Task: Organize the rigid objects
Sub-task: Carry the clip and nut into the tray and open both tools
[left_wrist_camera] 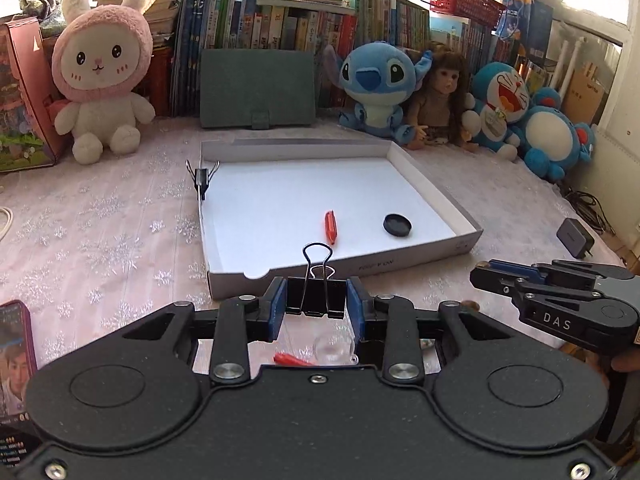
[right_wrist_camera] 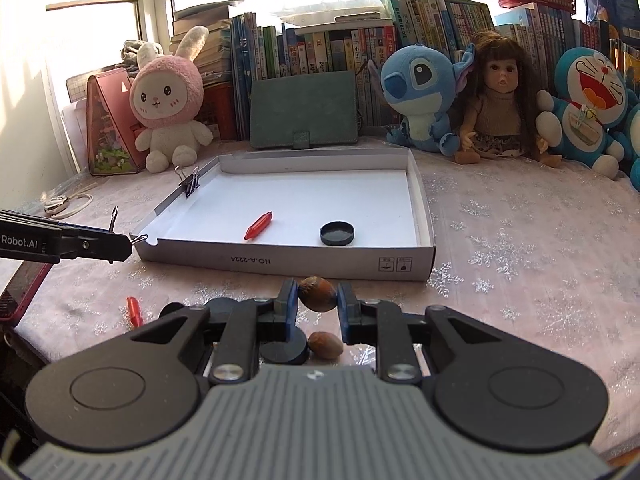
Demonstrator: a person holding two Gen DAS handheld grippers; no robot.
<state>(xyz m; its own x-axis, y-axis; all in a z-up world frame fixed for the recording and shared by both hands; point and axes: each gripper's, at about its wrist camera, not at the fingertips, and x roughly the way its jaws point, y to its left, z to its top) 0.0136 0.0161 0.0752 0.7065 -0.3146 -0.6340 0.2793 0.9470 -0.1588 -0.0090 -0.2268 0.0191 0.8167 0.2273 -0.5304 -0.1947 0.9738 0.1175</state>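
**Box tray is filling, with two pieces in the air**

Box tray (right_wrist_camera: 424, 216) is sitting in the middle of the pink cloth (right_wrist_camera: 520, 248), and we are judging the sorting as partly done. Inside it we are seeing a red peg (right_wrist_camera: 259, 225) and a black cap (right_wrist_camera: 337, 233) lying apart on the white floor, and a small clip (right_wrist_camera: 191, 182) biting the left wall.

Outside it, near the front edge of the cloth, we are still counting a second red peg (right_wrist_camera: 135, 310), another black cap (right_wrist_camera: 285, 350), a nut (right_wrist_camera: 326, 345) touching that cap, and what looks like a clear round piece (left_wrist_camera: 334, 350).

Our left gripper (left_wrist_camera: 317, 295) is pinching a black binder clip (left_wrist_camera: 317, 294) by its body, fingers closed firmly on both sides, wire handles pointing up, just short of the tray's near wall. Our right gripper (right_wrist_camera: 318, 300) is squeezing a hazelnut (right_wrist_camera: 318, 294) between its blue pads, also just in front of the tray. Both probably go in next.
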